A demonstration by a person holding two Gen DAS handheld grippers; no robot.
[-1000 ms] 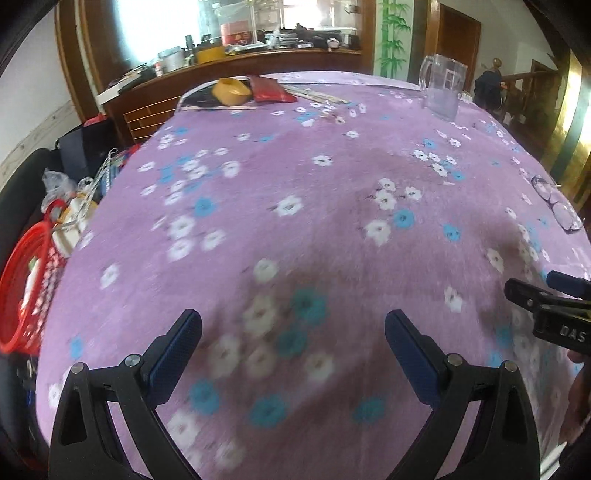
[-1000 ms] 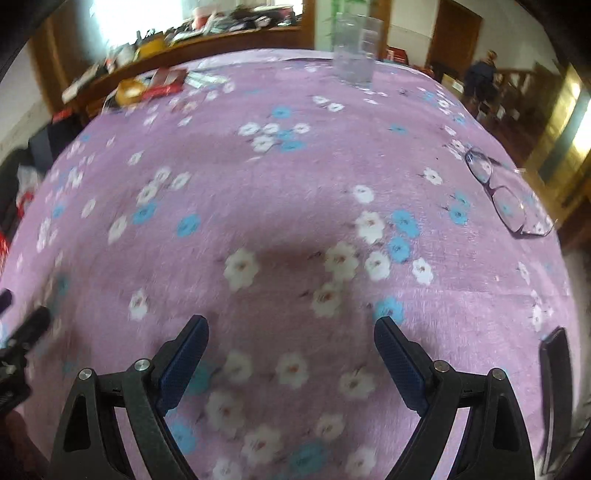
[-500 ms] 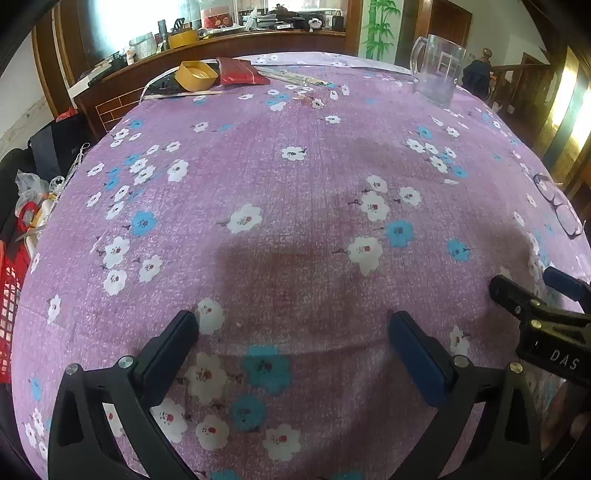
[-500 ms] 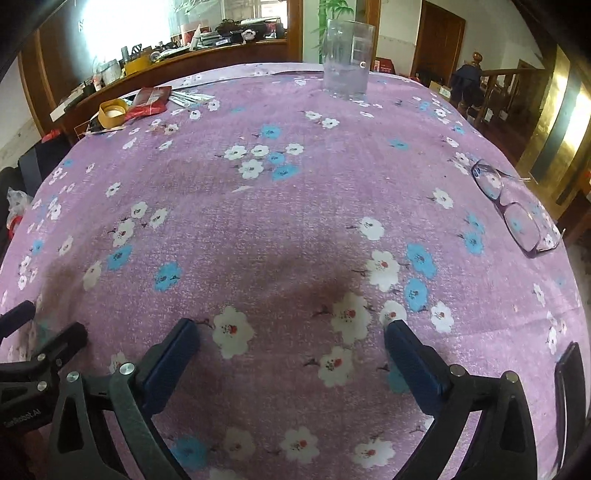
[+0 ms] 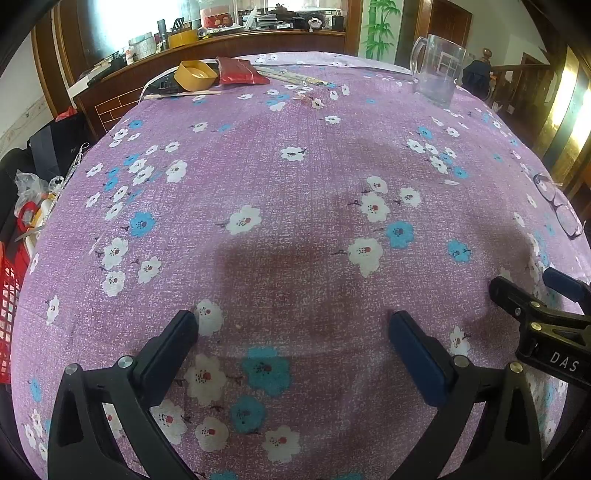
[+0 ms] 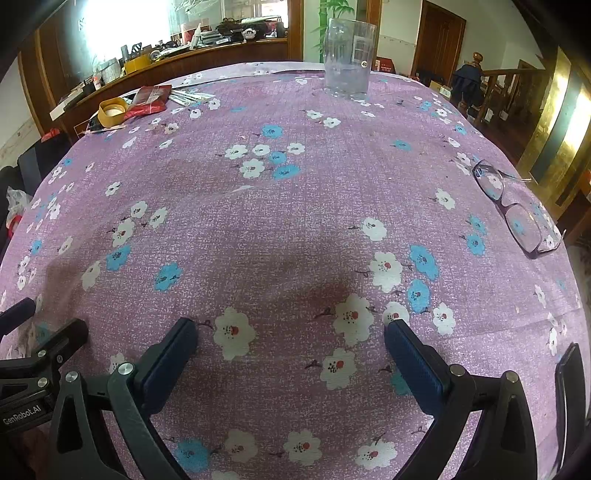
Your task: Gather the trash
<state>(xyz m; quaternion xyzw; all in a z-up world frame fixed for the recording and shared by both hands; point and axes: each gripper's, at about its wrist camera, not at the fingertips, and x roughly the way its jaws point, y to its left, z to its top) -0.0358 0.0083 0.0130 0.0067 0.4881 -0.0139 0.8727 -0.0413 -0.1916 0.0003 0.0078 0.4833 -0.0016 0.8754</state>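
Note:
At the table's far left edge lie a red wrapper (image 5: 236, 71), a yellow tape roll (image 5: 195, 75), thin sticks (image 5: 291, 76) and small scraps (image 5: 312, 100); the wrapper (image 6: 149, 99) and roll (image 6: 112, 110) also show in the right wrist view. My left gripper (image 5: 291, 332) is open and empty, low over the purple floral tablecloth (image 5: 295, 177) near the front. My right gripper (image 6: 290, 338) is open and empty beside it, and it shows at the right edge of the left wrist view (image 5: 535, 295).
A clear glass jug (image 6: 349, 57) stands at the far side. Glasses (image 6: 513, 206) lie at the right edge, a dark phone (image 6: 570, 384) at the near right. A red basket (image 5: 9, 295) and bags sit left of the table. A wooden counter with clutter (image 5: 240, 31) runs behind.
Both grippers have pulled back and risen a little, so more of the table and far objects show. Both stay open and empty.

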